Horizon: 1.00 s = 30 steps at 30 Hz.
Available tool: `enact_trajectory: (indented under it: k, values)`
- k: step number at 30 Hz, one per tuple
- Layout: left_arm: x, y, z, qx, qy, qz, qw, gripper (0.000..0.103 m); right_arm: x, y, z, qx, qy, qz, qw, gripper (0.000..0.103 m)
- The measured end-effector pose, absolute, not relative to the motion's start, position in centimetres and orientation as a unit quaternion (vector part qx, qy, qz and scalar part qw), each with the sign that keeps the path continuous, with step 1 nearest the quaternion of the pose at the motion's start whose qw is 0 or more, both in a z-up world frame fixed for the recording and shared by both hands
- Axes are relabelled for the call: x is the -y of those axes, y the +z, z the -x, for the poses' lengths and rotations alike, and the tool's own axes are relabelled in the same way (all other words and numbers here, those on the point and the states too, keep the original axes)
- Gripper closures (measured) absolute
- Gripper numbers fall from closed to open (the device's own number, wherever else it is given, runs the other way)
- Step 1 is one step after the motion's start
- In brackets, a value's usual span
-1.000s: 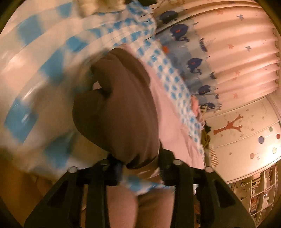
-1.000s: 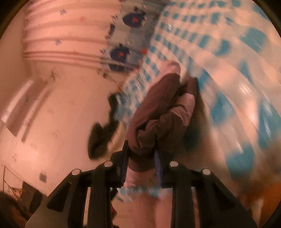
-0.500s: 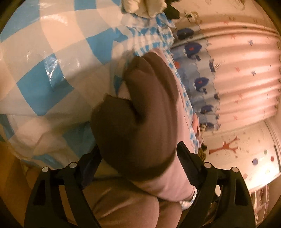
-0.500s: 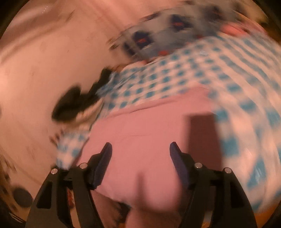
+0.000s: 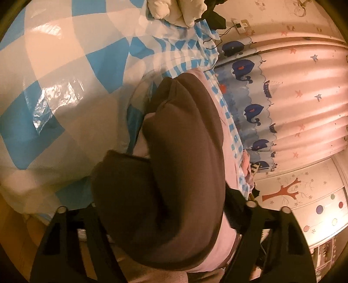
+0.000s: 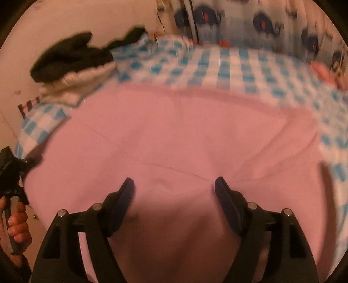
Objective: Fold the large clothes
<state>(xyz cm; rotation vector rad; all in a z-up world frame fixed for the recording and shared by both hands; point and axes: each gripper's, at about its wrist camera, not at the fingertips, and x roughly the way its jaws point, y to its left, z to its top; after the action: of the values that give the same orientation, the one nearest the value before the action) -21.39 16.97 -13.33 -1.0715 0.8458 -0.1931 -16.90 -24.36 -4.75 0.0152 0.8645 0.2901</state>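
Note:
A large pink garment (image 6: pixel 174 135) with a brown part lies spread on a blue-and-white checked bed cover (image 6: pixel 228 65). In the left wrist view its thick brown part (image 5: pixel 174 174) fills the space between the wide-apart jaws of my left gripper (image 5: pixel 161 217), with pink fabric (image 5: pixel 228 239) beneath; the fingertips are hidden by the cloth. My right gripper (image 6: pixel 174 191) is open and empty, hovering just above the flat pink cloth. My left gripper and the hand holding it show at the right wrist view's left edge (image 6: pixel 10 174).
A pile of black and white clothes (image 6: pixel 71 63) lies at the bed's far left corner against the wall. A whale-print curtain (image 5: pixel 282 98) hangs behind the bed. A pink item (image 6: pixel 324 71) lies at the far right. White bedding (image 5: pixel 176 10) sits at the bed's end.
Both grippers opened and let go of the brown-and-pink bundle. The right gripper swung over the garment, which now lies flat and pink. The left gripper's jaws spread wide around the brown part.

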Motion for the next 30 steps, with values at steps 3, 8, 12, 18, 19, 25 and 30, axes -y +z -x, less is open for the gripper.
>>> enact_trajectory:
  k: [3,8,12,18,19,25,30]
  values:
    - [-16.8,-13.3,21.3,-0.388,-0.087,0.496,0.772,0.042,23.1,-6.8,16.0,-0.447,0.131,0.022,0.885,0.029]
    - [-16.0,-12.0,21.0,-0.387,-0.096,0.471,0.786,0.055,22.5,-7.9,16.3,-0.448,0.125,0.022,0.885,0.024]
    - [-16.1,-11.7,20.9,-0.383,-0.101,0.464,0.792,0.060,21.7,-7.8,16.5,-0.447,0.122,0.050,0.885,0.024]
    - [-12.4,-6.6,21.2,-0.346,-0.142,0.385,0.844,0.066,20.7,-10.7,16.1,-0.456,0.109,0.075,0.880,0.019]
    - [-11.3,-5.3,21.1,-0.341,-0.152,0.361,0.855,0.067,20.8,-10.8,16.2,-0.455,0.109,0.071,0.881,0.019]
    - [-3.7,0.9,20.4,-0.323,-0.205,0.244,0.891,0.067,21.7,-10.6,16.3,-0.454,0.120,0.047,0.881,0.019]
    - [2.1,4.0,20.5,-0.324,-0.224,0.166,0.904,0.067,24.9,-8.0,17.0,-0.492,0.150,0.024,0.857,0.019]
